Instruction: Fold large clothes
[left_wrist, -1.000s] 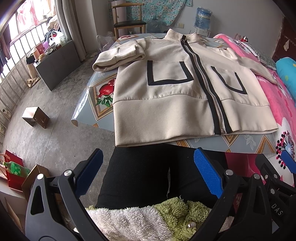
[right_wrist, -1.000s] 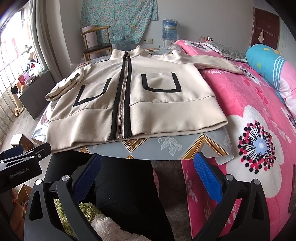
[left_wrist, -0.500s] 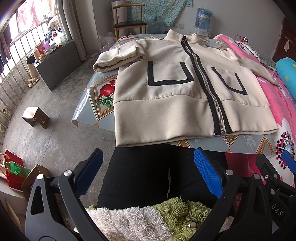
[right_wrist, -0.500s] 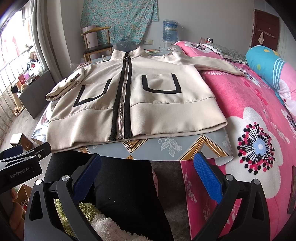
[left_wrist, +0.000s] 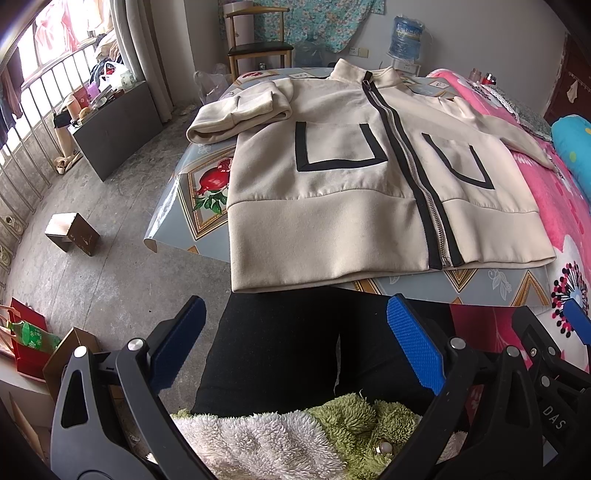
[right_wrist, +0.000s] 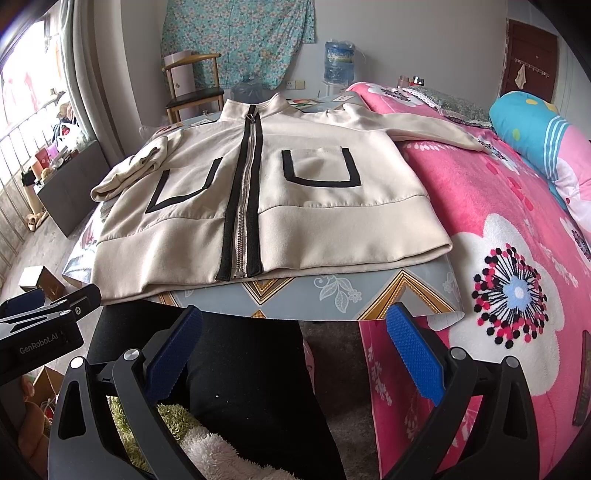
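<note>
Beige jacket (left_wrist: 332, 206) unmoved, both grippers still wide apart, hovering.

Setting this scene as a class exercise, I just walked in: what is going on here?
A seated person holds the left gripper and right gripper open above their lap, touching nothing. A cream zip-up jacket lies front-up and zipped on the patterned table, one sleeve bent over, the other sleeve stretched onto the pink bed. Folding has not begun.
</note>
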